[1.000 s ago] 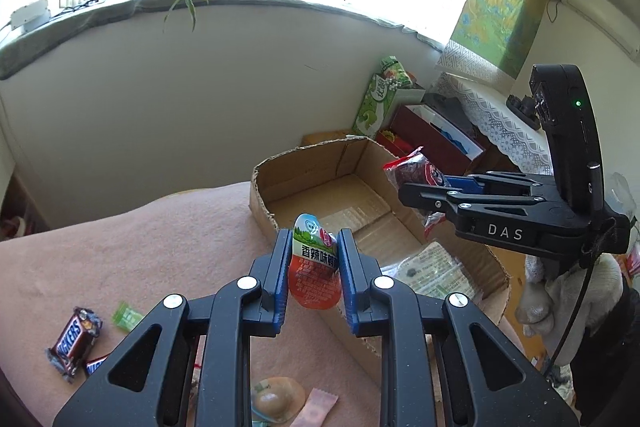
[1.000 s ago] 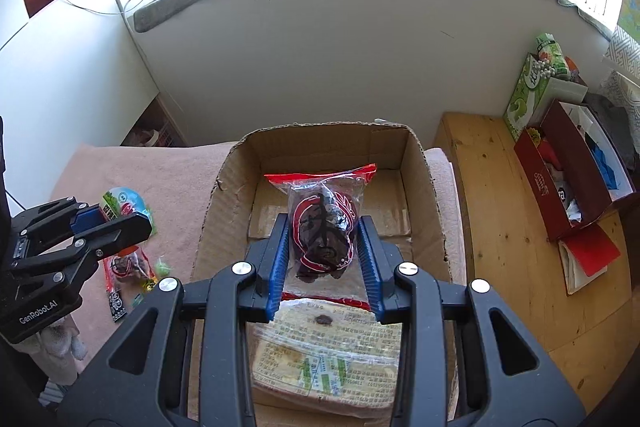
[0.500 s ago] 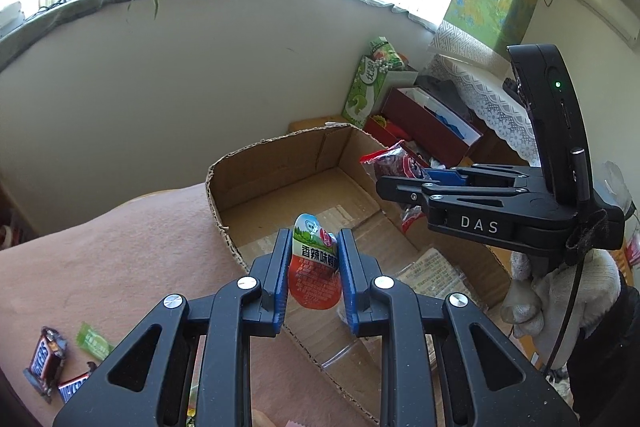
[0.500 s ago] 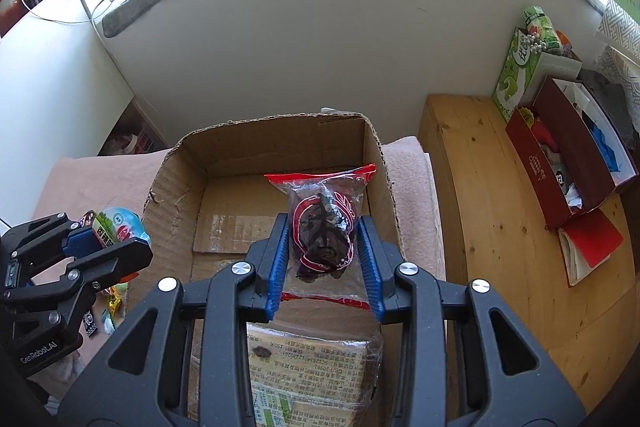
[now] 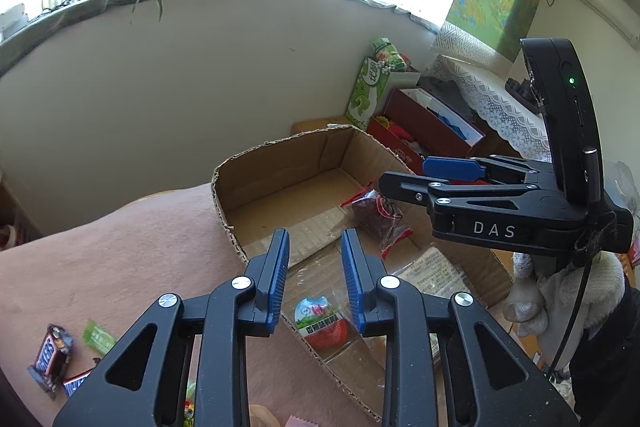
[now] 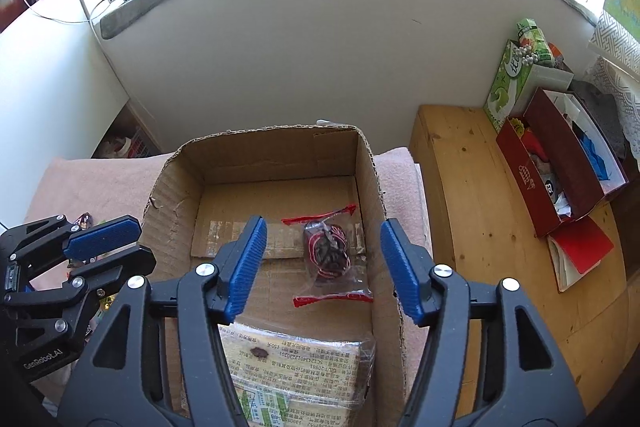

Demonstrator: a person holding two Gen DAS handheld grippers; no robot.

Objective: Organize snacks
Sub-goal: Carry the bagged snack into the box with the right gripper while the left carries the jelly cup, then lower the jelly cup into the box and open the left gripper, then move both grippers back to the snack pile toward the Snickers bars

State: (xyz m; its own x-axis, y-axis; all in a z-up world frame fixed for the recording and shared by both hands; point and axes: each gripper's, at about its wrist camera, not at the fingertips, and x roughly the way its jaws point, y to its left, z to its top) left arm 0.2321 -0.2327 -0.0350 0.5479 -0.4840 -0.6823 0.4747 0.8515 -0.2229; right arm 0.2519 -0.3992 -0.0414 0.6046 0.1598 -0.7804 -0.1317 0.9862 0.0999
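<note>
An open cardboard box (image 5: 280,167) (image 6: 264,155) sits on a pink cloth. My left gripper (image 5: 314,251) is open and empty above the box's near edge; a red and green snack pouch (image 5: 322,321) lies in the box below it. My right gripper (image 6: 320,251) is open and empty over the box and also shows in the left wrist view (image 5: 404,175). A clear, red-edged bag of dark snacks (image 6: 326,255) (image 5: 376,217) lies on the box floor below it. A flat yellow packet (image 6: 296,375) (image 5: 430,271) lies at the near end.
Loose snacks lie on the pink cloth (image 5: 120,259): Snickers bars (image 5: 50,359) and a green candy (image 5: 98,337). A wooden bench (image 6: 492,211) to the right bears a red box (image 6: 560,163) and a green carton (image 6: 516,75). A curved wall (image 6: 280,59) stands behind.
Both grippers have opened. The pouch dropped from my left gripper into the box, and the red-edged bag dropped from my right gripper onto the box floor.
</note>
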